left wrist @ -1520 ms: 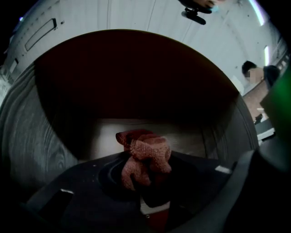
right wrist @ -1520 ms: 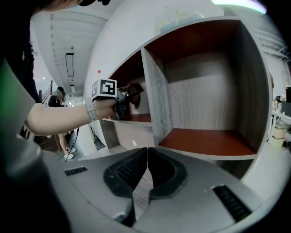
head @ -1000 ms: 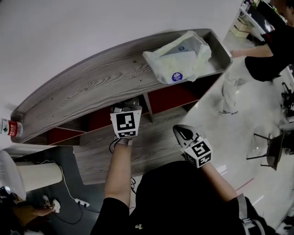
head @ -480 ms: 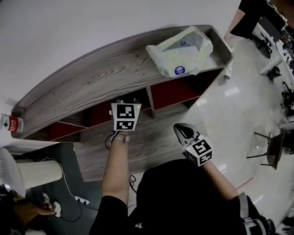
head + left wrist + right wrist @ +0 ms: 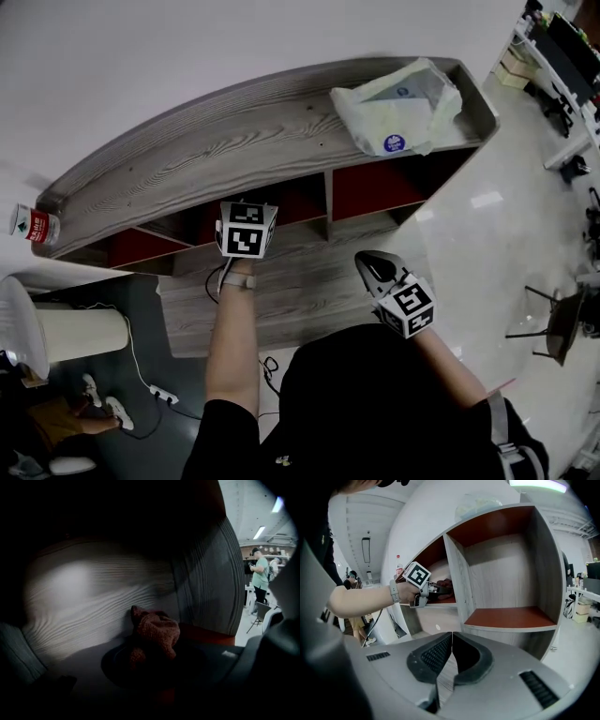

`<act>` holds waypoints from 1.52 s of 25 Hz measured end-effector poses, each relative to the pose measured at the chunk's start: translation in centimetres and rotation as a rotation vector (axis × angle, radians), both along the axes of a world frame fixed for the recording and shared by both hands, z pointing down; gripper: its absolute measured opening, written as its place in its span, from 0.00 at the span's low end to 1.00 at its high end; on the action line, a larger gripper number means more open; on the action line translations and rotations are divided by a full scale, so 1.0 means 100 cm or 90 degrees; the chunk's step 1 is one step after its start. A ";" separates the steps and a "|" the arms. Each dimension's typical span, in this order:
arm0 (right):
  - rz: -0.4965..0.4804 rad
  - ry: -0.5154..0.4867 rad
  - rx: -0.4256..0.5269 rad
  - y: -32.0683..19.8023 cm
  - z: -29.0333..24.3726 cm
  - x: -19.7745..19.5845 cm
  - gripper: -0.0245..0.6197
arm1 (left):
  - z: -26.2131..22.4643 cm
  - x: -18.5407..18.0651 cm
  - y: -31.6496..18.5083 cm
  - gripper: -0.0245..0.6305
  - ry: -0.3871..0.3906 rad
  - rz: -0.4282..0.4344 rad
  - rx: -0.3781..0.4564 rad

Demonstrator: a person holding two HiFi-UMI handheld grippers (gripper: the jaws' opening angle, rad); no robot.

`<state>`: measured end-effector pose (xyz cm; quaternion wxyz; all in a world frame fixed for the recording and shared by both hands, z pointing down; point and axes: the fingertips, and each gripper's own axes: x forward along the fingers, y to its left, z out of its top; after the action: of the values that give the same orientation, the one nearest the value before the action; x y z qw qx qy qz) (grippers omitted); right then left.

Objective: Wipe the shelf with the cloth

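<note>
The grey wood shelf unit (image 5: pixel 216 159) has red-floored compartments (image 5: pixel 511 616). My left gripper (image 5: pixel 152 660) reaches into the middle compartment and is shut on a crumpled reddish-brown cloth (image 5: pixel 154 632). The cloth presses into the corner where the back wall meets the compartment floor. In the right gripper view the left gripper (image 5: pixel 439 588) shows at the compartment mouth with the cloth (image 5: pixel 445 582) at its tip. In the head view only its marker cube (image 5: pixel 246 228) shows; its jaws are hidden under the shelf top. My right gripper (image 5: pixel 375 272) hangs in front of the shelf, shut with nothing in it (image 5: pixel 451 648).
A pale plastic bag (image 5: pixel 398 108) lies on the right end of the shelf top. A bottle with a red label (image 5: pixel 33 225) stands at its left end. A white cylinder (image 5: pixel 70 356) and a power strip (image 5: pixel 164 412) are on the floor at left. A person (image 5: pixel 260 573) stands far off.
My left gripper has pushed further into the compartment with the cloth. The person at the shelf's right end has left the head view. My right gripper has stayed put.
</note>
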<state>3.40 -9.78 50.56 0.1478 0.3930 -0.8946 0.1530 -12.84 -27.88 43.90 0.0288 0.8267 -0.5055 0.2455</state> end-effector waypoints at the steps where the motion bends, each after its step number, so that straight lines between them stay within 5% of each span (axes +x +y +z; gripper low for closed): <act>1: -0.006 -0.002 0.001 -0.001 0.000 -0.004 0.04 | 0.001 -0.009 0.000 0.24 0.004 -0.014 -0.003; 11: -0.052 -0.011 0.000 -0.003 0.000 -0.028 0.04 | 0.004 -0.110 0.011 0.24 0.022 -0.204 -0.039; 18: -0.060 -0.018 0.002 -0.001 -0.002 -0.034 0.04 | 0.006 -0.122 0.015 0.24 0.033 -0.259 -0.061; 24: -0.052 -0.019 -0.003 0.002 0.000 -0.029 0.04 | 0.001 -0.119 0.033 0.24 0.037 -0.251 -0.058; 32: -0.064 -0.016 -0.007 0.011 -0.001 -0.030 0.04 | -0.008 -0.106 0.089 0.25 0.132 -0.216 -0.022; 38: -0.086 -0.027 -0.006 0.012 -0.010 -0.041 0.04 | -0.018 -0.079 0.141 0.25 0.183 -0.141 0.016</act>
<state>-0.68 -8.58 49.57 0.1407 0.3279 -0.9212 0.1549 -20.75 -13.74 42.05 0.1171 0.7928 -0.5872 0.1136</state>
